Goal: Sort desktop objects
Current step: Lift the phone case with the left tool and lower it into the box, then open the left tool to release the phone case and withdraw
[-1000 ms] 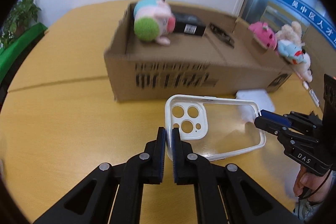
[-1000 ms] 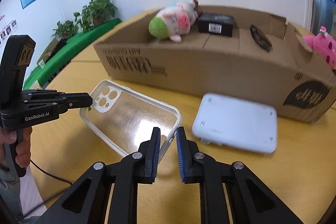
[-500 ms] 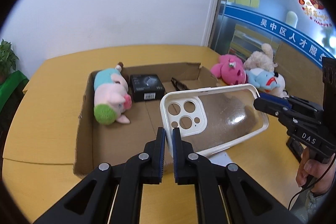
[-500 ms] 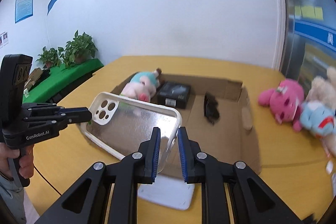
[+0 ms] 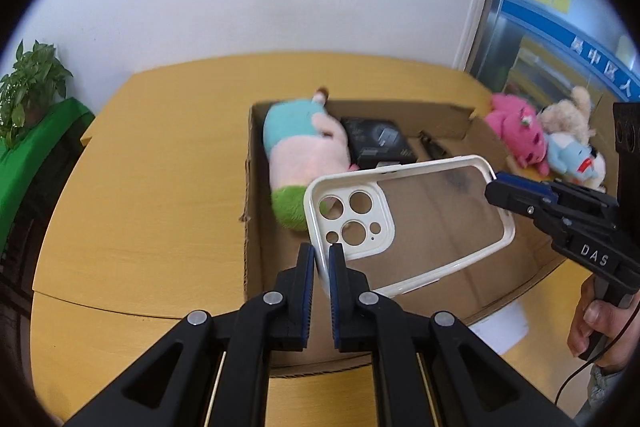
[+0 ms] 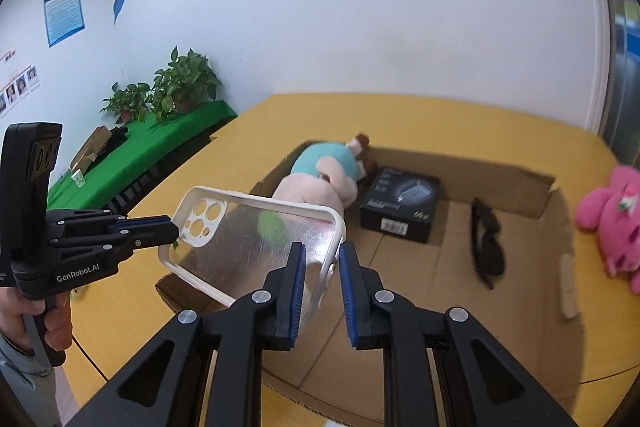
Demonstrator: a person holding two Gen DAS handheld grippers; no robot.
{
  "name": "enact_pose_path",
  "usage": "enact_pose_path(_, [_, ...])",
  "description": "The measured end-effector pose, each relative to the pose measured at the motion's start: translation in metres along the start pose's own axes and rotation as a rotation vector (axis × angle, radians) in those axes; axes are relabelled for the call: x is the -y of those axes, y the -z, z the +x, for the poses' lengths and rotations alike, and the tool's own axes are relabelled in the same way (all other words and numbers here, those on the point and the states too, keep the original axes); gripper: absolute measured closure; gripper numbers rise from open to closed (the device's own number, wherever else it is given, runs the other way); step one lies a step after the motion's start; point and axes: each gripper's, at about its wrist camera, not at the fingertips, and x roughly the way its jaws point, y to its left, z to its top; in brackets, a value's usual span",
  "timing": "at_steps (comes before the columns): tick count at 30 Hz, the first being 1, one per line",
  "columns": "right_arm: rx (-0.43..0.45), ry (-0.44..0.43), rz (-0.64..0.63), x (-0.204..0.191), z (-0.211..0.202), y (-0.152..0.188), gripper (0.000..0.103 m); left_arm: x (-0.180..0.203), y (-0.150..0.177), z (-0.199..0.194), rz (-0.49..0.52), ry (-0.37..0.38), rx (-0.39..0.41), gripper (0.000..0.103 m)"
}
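clear phone case [image 5: 432,223] hanging in the air between both sets of jaws, left gripper [image 5: 319,259] clamped on the camera-hole corner, right gripper [image 6: 322,267] clamped on the opposite end. below and beyond the jaws: open cardboard box [image 6: 560,267] on yellow worktop [image 5: 152,195], plush pig [image 5: 304,159] and black box [image 6: 400,205] inside.

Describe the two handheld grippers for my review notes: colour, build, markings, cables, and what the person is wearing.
Both are black plastic with triangular cut-outs, silver rivets and blue ribbed pads on the jaws. The left gripper reads "GenRobot.AI" on its side in the right wrist view; the right gripper reads "DAS" in the left wrist view. Each has a tall black block on top. A thin black cable hangs below the right one. A grey sleeve shows at the left wrist.
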Motion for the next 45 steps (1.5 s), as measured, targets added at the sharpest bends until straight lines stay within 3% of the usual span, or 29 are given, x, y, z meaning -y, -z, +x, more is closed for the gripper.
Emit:
enact_pose_path(3, [-0.046,-0.026,0.062,0.014,0.028,0.009,0.085,-0.003,0.005,0.026,0.025,-0.015,-0.064,0.096])
enact_pose_path(5, [-0.079,-0.032,0.1,0.024,0.045,0.018,0.085,-0.003,0.009,0.041,0.081,0.019,-0.098,0.096])
enact_pose_path(18, [-0.275,-0.019,0.195,0.035,0.107,0.058,0.084,0.002,0.017,0.095,0.163,-0.113,-0.303,0.097])
enact_pose_path(24, [-0.33,-0.009,0.216,0.033,0.12,0.061,0.084,0.006,0.014,0.103,0.189,-0.185,-0.352,0.097])
enact_pose_path(29, [-0.322,-0.018,0.212,0.03,0.119,0.06,0.082,0.008,0.013,0.103,0.178,-0.203,-0.363,0.096])
enact_pose_path(31, [-0.303,-0.013,0.202,0.031,0.111,0.059,0.071,0.009,0.012,0.097,0.178,-0.201,-0.341,0.096])
enact_pose_path(35, [-0.243,0.031,0.158,0.03,0.078,0.052,0.068,0.009,0.009,0.067,0.182,-0.253,-0.248,0.096])
enact_pose_path(38, [-0.16,0.064,0.119,0.026,0.041,0.047,0.046,0.017,0.005,0.028,0.116,-0.205,-0.119,0.09])
enact_pose_path(39, [-0.131,0.082,0.108,0.025,0.028,0.046,0.033,0.021,0.003,0.017,0.096,-0.188,-0.079,0.078])
enact_pose_path(40, [-0.098,0.112,0.092,0.024,0.014,0.046,0.023,0.029,0.004,-0.002,0.075,-0.165,0.001,0.058])
enact_pose_path(41, [-0.072,0.132,0.077,0.024,0.003,0.046,0.02,0.033,0.004,-0.012,0.066,-0.157,0.055,0.045])
enact_pose_path(42, [-0.04,0.164,0.054,0.021,-0.011,0.049,0.014,0.043,0.004,-0.025,0.059,-0.153,0.126,0.022])
enact_pose_path(45, [-0.019,0.269,0.03,0.024,-0.033,0.057,0.011,0.074,0.018,-0.054,0.067,-0.118,0.314,0.018])
